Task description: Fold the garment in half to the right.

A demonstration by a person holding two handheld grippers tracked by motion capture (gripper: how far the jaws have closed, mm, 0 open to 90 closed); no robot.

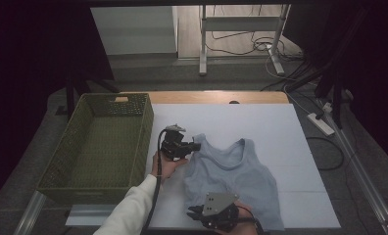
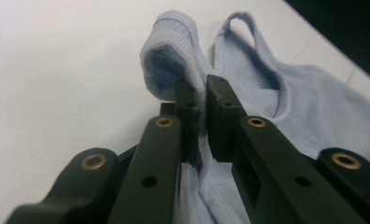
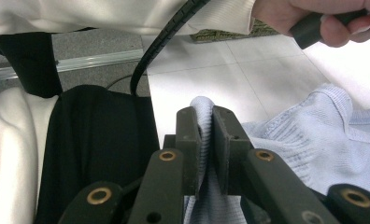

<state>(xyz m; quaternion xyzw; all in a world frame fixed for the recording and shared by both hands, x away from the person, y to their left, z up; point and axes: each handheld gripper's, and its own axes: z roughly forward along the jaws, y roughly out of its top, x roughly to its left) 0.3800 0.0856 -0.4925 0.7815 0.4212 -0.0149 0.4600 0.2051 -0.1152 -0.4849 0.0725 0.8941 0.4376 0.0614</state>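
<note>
A pale blue sleeveless top [image 1: 233, 178] lies on the white table surface [image 1: 280, 127], neckline toward the far edge and hem toward the person, a little right of the table's middle in the high view. The left gripper [image 1: 194, 146] sits at the garment's left shoulder strap, held from below by the left hand [image 1: 166, 165], whose cream sleeve [image 1: 128, 208] comes in from the bottom edge. In the left gripper view its two black jaws are drawn narrow and pinch the ribbed strap [image 2: 174, 56] between them — the fabric rises in a loop beyond the tips, lifted off the surface, while the rest of the top [image 2: 309, 107] spreads flat to the right. The right gripper [image 1: 194, 213] is at the near left corner of the hem, close to the table's front edge, its grey three-cornered plate [image 1: 220, 202] facing up. In the right gripper view its jaws are likewise nearly closed, clamped on a fold of the hem [image 3: 206, 116] that stands up between the pads — the knit bunches to the right of them. A green woven basket [image 1: 79, 188] stands on the left side of the table, just beside the left hand and apart from the garment.
</note>
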